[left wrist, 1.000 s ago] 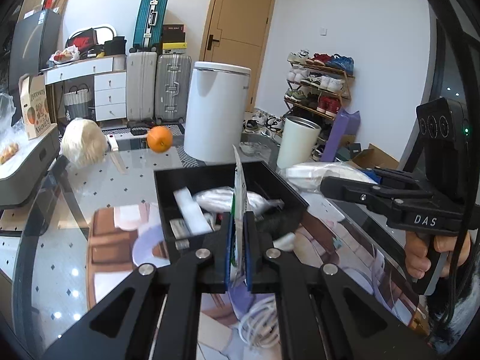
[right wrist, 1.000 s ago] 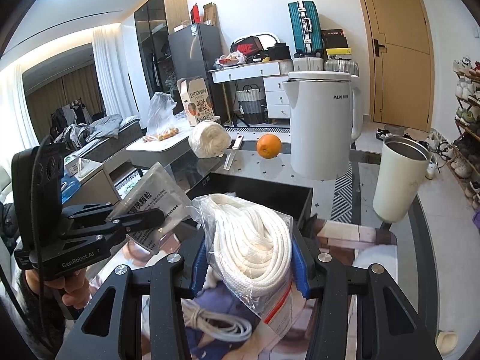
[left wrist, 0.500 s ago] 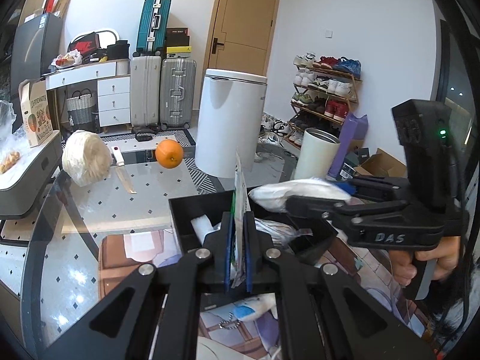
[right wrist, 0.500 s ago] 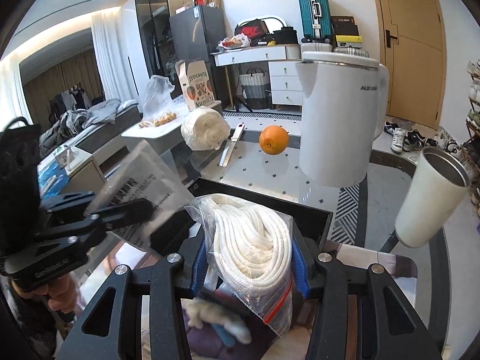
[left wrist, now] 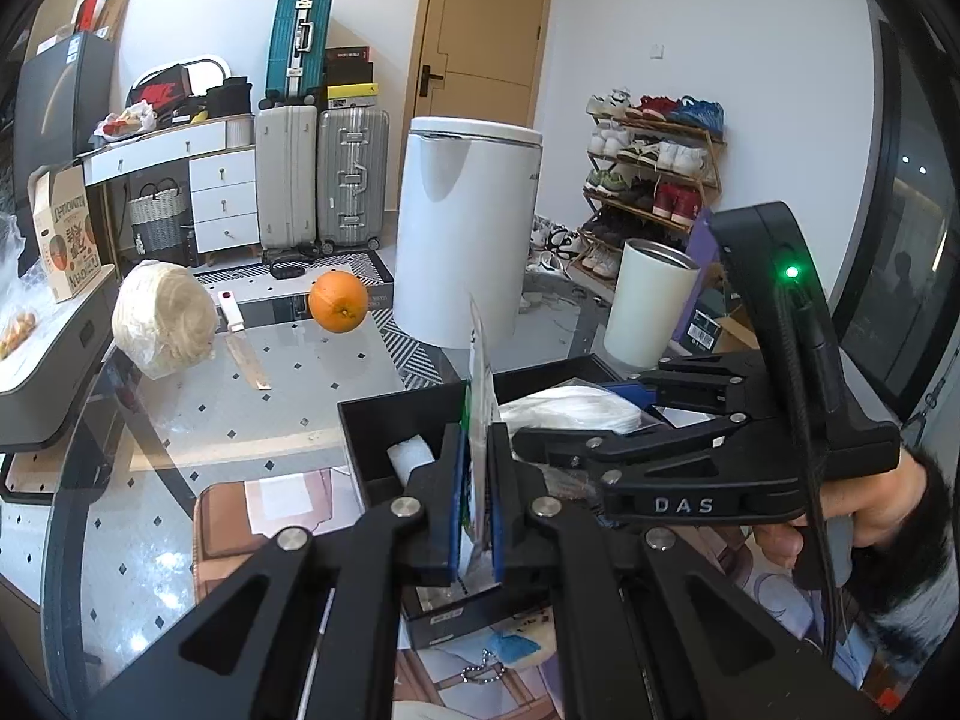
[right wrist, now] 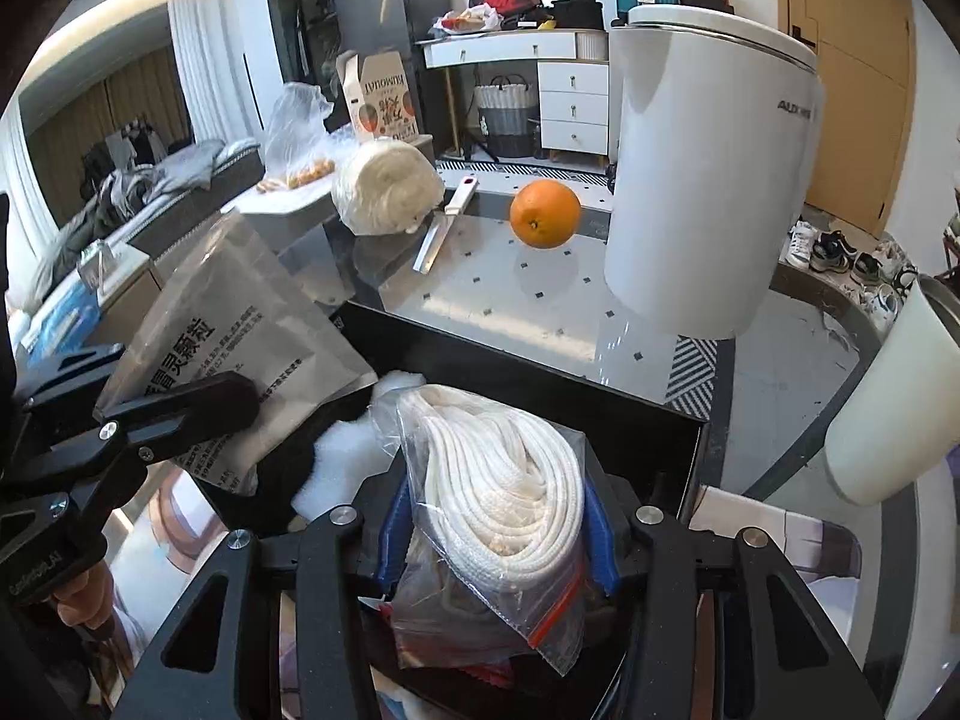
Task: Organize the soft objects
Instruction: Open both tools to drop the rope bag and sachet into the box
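My left gripper (left wrist: 474,516) is shut on a flat silver pouch (left wrist: 480,384), held edge-on over the black box (left wrist: 384,414); the pouch (right wrist: 234,336) shows its printed face in the right wrist view. My right gripper (right wrist: 498,534) is shut on a clear bag of white rope (right wrist: 504,486), held over the black box (right wrist: 540,372). The rope bag (left wrist: 570,414) also shows in the left wrist view. A white soft piece (right wrist: 342,456) lies inside the box.
On the glass table (left wrist: 252,408) stand a white kettle (left wrist: 468,228), a white cup (left wrist: 648,300), an orange (left wrist: 337,301), a knife (left wrist: 243,342) and a wrapped white bundle (left wrist: 162,318). A patterned mat (left wrist: 264,504) lies under the box.
Both grippers have moved forward and lower over the black box, carrying the pouch and the rope bag. The right gripper now sits close beside the left.
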Available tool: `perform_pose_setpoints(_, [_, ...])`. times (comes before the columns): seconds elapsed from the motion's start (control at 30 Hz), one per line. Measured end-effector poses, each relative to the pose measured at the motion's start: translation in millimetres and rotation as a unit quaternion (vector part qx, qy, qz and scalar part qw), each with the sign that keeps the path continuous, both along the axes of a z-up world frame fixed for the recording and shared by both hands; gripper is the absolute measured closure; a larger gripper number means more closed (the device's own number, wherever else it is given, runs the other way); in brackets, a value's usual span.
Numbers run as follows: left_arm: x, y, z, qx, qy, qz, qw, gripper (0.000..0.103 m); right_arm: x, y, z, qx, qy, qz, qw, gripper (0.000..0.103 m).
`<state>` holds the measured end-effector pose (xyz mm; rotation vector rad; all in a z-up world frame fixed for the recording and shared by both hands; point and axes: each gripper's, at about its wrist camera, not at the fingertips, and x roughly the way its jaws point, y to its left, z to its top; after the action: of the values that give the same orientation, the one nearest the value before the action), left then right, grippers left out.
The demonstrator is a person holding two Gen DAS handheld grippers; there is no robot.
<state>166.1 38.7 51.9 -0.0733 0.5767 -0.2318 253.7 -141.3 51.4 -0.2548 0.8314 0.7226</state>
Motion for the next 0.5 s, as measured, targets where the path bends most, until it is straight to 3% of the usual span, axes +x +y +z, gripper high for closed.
perform_pose_setpoints(0.17, [8.5,-5.6,-2.8,0.016,0.007,-0.007,0.9998,0.099,-7.5,-14.1,12.3,0.010,-0.020,-0.004,1.000,0.045])
perform_pose_setpoints(0.5, [24.8,-12.3,-22.5,0.036,0.045,-0.007,0.9983,0.099,-21.4,-44.6,26.8,0.026,-0.037,-0.030,0.999,0.043])
